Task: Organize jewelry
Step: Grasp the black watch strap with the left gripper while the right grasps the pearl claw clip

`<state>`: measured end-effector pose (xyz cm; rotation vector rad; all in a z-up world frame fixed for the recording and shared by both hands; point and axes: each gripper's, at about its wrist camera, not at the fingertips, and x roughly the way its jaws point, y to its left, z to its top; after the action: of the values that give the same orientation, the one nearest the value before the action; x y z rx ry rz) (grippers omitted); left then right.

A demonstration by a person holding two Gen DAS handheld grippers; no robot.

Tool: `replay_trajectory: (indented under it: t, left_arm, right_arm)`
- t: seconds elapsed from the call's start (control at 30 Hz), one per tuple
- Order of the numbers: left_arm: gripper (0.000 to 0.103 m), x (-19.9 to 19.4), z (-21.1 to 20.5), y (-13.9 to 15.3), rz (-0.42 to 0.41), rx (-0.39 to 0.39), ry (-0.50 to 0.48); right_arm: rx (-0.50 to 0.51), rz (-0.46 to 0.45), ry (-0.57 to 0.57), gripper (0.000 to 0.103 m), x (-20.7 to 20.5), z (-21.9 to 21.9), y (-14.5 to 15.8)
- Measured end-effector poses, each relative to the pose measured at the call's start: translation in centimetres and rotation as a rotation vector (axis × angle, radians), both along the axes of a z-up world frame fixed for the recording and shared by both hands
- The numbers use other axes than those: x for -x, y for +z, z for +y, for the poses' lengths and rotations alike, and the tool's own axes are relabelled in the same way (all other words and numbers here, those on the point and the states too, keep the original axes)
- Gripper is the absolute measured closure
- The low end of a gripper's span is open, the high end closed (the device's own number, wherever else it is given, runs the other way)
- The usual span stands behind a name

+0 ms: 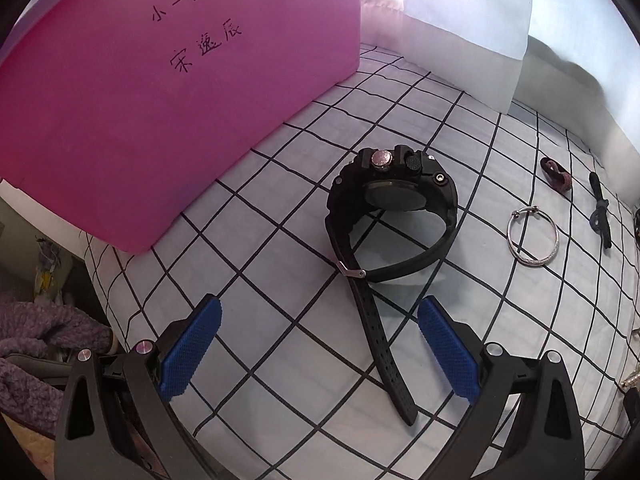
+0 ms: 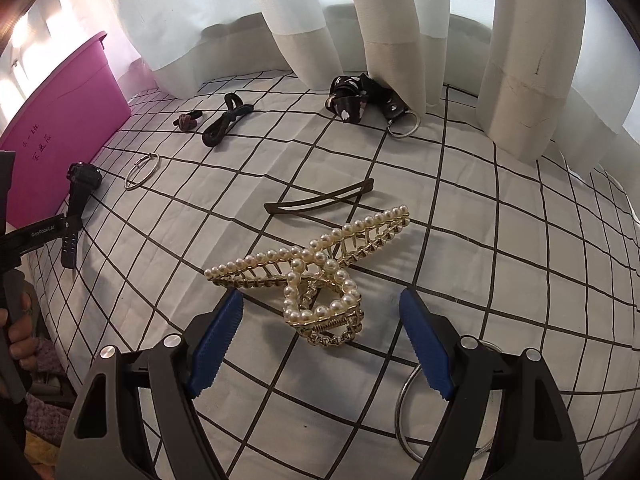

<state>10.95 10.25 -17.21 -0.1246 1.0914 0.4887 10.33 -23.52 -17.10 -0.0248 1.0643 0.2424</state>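
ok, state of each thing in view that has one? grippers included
left gripper: open, empty
right gripper: open, empty
black rubber-strap watch: buckled, resting on its side
pearl-studded gold claw clip: on its side
magenta plastic box: upright; interior hidden
thin silver bangle: lying flat
dark snap hair clip: lying flat

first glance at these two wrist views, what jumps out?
The big pink bin with handwritten characters fills the upper left of the left wrist view, and a black watch lies on the checked cloth just ahead of the open left gripper. In the right wrist view, a pearl hair claw sits right in front of the open right gripper, with a dark hair clip beyond it.
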Motion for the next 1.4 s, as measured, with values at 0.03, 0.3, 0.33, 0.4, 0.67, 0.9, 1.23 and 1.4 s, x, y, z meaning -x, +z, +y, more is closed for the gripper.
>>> replay_trajectory:
  t: [0.03,0.3,0.33,0.4,0.67,0.9,1.23,1.4]
  left_arm:
    - [0.006,-0.2,0.1,-0.2,0.004,-0.001,-0.003]
    - [0.006,-1.4,0.2,-0.6,-0.033,-0.017,-0.035]
    - [0.006,-1.4,0.1,-0.6,-0.038,-0.016,-0.038]
    - [0.006,-1.5,0.1,-0.5,-0.043,-0.018,-0.040]
    - [0.006,-2.0,-0.5,-0.5,-0.048,-0.057,-0.039]
    - [0.045,-1.7,-2.3,0.1,-0.072,-0.050,-0.123]
    - [0.079,-1.3,-2.8,0.5,-0.090,-0.005,-0.145]
    - [0.079,-0.6,-3.0,0.7,-0.092,0.008,-0.135]
  right_arm:
    - [0.015,-0.004,0.000,0.026,0.0,0.2,-0.1]
    - [0.097,-0.030,-0.014,0.026,0.0,1.4,-0.5]
    - [0.100,-0.034,-0.015,0.026,-0.1,1.3,-0.5]
    - [0.099,-0.039,-0.022,0.026,-0.1,1.4,-0.5]
    - [0.104,-0.053,-0.028,0.026,-0.2,1.5,-0.6]
    - [0.096,-0.055,-0.019,0.028,0.0,1.5,-0.4]
    - [0.085,-0.066,0.013,0.072,0.4,1.2,0.3]
    - [0.064,-0.082,0.017,0.072,1.0,0.9,1.0]
